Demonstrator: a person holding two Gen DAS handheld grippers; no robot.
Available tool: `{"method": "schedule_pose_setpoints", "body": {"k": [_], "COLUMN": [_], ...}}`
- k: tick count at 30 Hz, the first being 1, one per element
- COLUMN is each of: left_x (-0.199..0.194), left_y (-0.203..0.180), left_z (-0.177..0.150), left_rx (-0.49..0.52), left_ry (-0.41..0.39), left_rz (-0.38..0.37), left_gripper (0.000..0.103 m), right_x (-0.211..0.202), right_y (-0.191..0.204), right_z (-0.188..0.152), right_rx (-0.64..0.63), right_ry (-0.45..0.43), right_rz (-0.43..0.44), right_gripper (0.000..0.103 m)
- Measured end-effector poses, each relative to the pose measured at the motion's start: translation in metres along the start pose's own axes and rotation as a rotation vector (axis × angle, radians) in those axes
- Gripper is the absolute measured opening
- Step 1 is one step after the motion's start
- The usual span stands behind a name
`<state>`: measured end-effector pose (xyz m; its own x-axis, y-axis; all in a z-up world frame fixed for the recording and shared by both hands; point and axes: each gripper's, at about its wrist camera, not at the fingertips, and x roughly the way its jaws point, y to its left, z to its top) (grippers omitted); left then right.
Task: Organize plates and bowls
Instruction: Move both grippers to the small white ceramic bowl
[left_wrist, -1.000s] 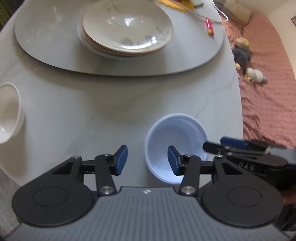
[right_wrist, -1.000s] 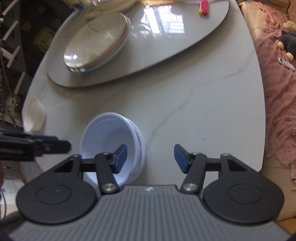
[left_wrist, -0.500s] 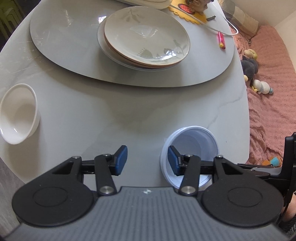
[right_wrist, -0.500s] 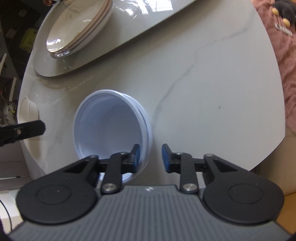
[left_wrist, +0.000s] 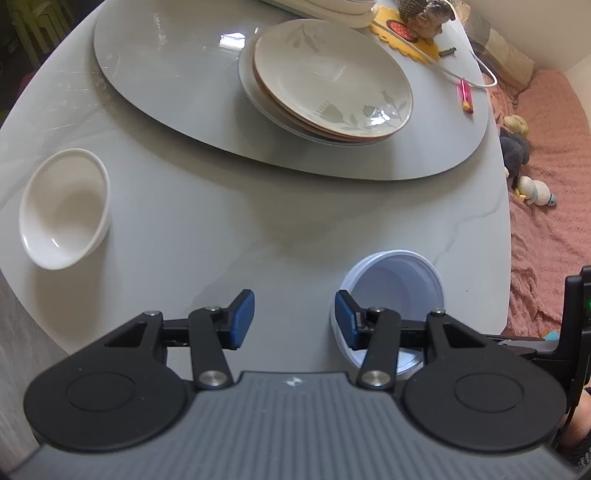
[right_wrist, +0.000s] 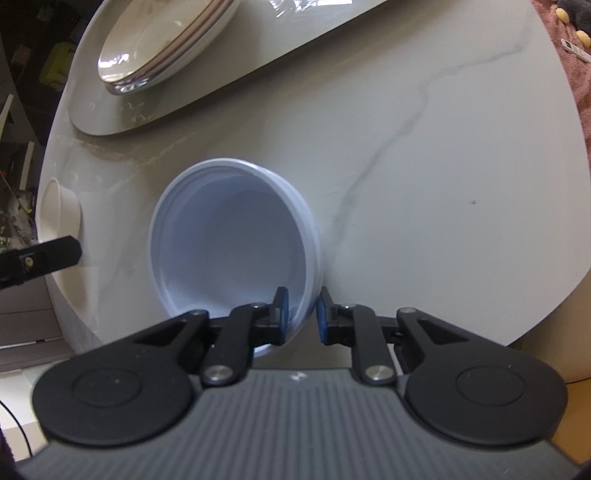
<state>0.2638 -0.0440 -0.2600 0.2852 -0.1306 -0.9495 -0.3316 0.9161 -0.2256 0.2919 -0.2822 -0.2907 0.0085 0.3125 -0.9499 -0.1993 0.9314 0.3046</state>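
Note:
My right gripper (right_wrist: 300, 313) is shut on the near rim of the pale blue bowls (right_wrist: 229, 243), a nested stack tilted up off the grey marble table (right_wrist: 443, 155). The same bowls (left_wrist: 391, 280) show in the left wrist view, behind my right fingertip. My left gripper (left_wrist: 294, 319) is open and empty above the table's near edge. A small white bowl (left_wrist: 64, 212) stands on the table to the left; it also shows in the right wrist view (right_wrist: 59, 210). A stack of leaf-patterned plates (left_wrist: 332, 77) sits on the lazy Susan (left_wrist: 166, 55); in the right wrist view the plates (right_wrist: 162, 40) are at top left.
A yellow mat with an ornament (left_wrist: 410, 29), a white cable (left_wrist: 476, 79) and a red pen (left_wrist: 466, 96) lie at the turntable's far right. A pink bedspread with soft toys (left_wrist: 517, 147) lies beyond the table's right edge.
My right gripper closed on the blue bowls' rim and tipped them up. My left gripper pulled back and up, still open, so more of the table and the white bowl show.

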Motion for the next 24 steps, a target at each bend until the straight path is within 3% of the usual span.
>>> {"method": "schedule_pose_setpoints", "body": {"k": [11,24], "left_x": [-0.014,-0.045], "left_y": [0.023,0.039], "left_z": [-0.003,0.000], "left_rx": [-0.047,-0.048], "left_ry": [-0.018,-0.074], "left_rz": [0.018,-0.014], "left_gripper": [0.054,0.054], "right_x": [0.011,-0.060], "right_y": [0.033,0.041], "right_z": [0.003,-0.012], "right_rx": [-0.076,-0.195], "right_ry": [0.010,-0.196], "right_rz": [0.016,-0.046], "right_gripper": [0.019,0.020]}}
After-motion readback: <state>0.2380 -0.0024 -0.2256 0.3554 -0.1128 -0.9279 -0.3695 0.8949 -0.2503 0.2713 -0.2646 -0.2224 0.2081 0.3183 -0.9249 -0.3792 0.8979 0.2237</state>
